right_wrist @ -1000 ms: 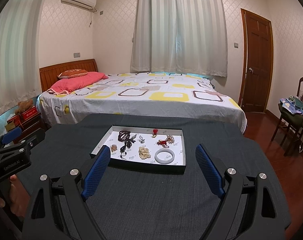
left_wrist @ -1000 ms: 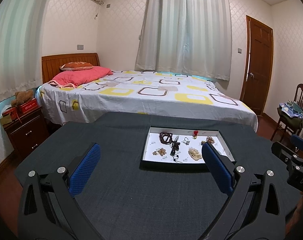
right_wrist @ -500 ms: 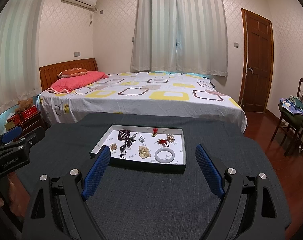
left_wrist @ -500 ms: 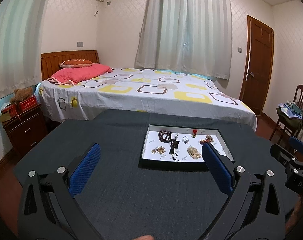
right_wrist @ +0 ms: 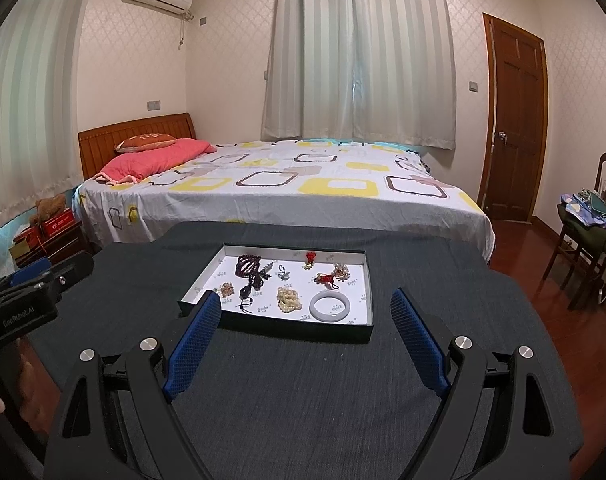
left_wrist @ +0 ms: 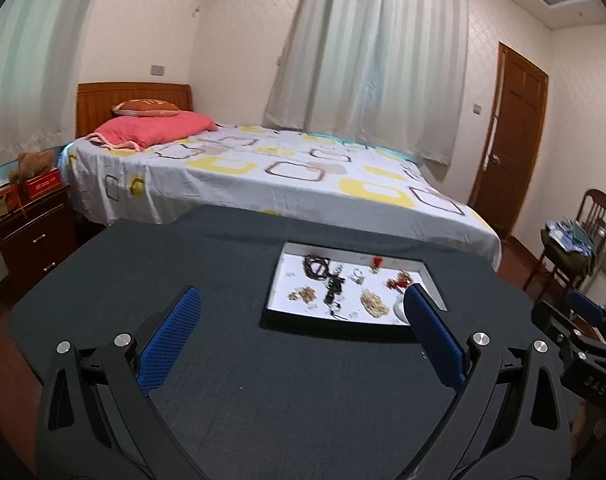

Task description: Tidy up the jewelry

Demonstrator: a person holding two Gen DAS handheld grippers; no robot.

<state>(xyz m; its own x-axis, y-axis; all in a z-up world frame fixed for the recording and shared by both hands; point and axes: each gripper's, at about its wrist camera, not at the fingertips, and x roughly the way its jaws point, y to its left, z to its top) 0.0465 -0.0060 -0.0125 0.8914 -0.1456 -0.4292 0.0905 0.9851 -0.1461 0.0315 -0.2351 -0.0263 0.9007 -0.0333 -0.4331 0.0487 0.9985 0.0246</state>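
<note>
All the jewelry pieces (right_wrist: pixel 290 298) lie loose in the shallow black white-lined tray (right_wrist: pixel 365 276), centre frame; sorted or awaiting sorting, either fits. Left claw (left_wrist: pixel 299 336) and right claw (right_wrist: pixel 303 340) gape wide, empty.

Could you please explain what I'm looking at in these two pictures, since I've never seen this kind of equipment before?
There is no robot here: a person holds a two-finger gripper in each hand, and each gripper has a wide-angle camera looking forward along its fingers. One picture comes from the left gripper, the other from the right gripper. The blue-padded prongs at the bottom of each picture are that gripper's fingers. Both grippers are open and hold nothing.

They hover over a table with a dark cloth, in a bedroom. On it sits a shallow tray of jewelry, including a pale bangle, a dark bead string and a cream bead cluster. At the left edge of the right picture, the other gripper shows.
</note>
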